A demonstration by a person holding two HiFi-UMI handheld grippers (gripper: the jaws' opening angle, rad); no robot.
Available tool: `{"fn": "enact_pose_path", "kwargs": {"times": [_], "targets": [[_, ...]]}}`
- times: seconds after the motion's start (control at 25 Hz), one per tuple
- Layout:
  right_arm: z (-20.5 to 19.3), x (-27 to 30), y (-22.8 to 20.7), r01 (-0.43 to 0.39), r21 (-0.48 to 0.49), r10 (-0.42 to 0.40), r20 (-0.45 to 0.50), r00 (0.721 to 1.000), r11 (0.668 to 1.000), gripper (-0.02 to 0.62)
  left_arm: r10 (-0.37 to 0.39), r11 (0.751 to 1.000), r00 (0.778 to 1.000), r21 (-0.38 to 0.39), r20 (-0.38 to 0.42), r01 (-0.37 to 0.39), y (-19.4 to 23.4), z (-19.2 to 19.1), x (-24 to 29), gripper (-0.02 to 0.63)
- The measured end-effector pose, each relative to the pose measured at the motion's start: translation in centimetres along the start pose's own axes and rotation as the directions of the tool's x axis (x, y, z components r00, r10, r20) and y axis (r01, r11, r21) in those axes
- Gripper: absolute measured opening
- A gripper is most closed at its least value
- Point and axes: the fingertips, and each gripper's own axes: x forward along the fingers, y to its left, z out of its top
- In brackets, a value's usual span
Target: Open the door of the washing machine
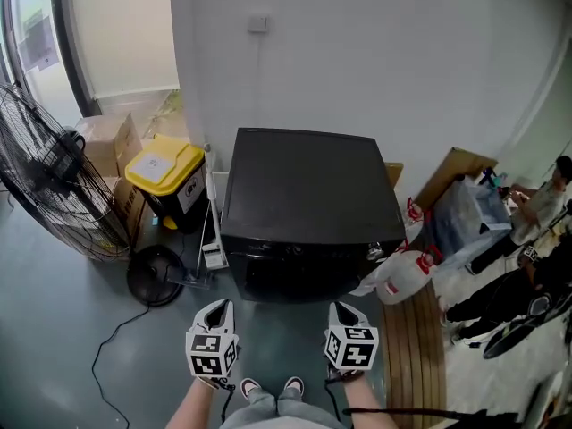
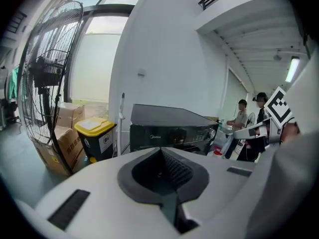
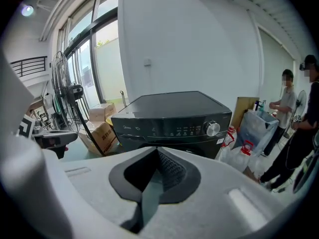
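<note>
Nothing was done yet, the washing machine door [image 1: 295,277] sat shut and your left gripper [image 1: 218,306] and right gripper [image 1: 344,310] were both pinched closed on nothing, short of it

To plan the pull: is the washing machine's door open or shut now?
Shut. In the head view the door lies flush in the front of the washing machine; nothing swings out.
</note>
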Motion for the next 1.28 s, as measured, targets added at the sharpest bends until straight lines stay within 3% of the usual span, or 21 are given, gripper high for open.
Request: {"fn": "enact_pose_path", "kwargs": {"times": [0.12, 0.36, 1.28], "targets": [[-1.6, 0.3, -1.4, 0.001, -0.004, -0.001, -0.021, 1.000, 1.000, 0.006, 0.000, 1.000, 1.000, -0.001, -0.017, 0.000, -1.3, -1.4, 0.6, 0.005], [-2.7, 2.1, -1.6, 0.014, -0.107, -0.016, -0.019, 1.000, 0.994, 0.006, 0.012, 0.999, 0.999, -0.029, -0.040, -0.013, -1.5, -3.9, 2.9, 0.005], [-14.7, 12.5, -5.3, 0.067, -0.046, -0.073, -0.127, 0.989, 0.997, 0.006, -0.032, 0.997, 0.992, -0.079, -0.119, 0.022, -0.9, -18.4, 12.8, 0.005]]}}
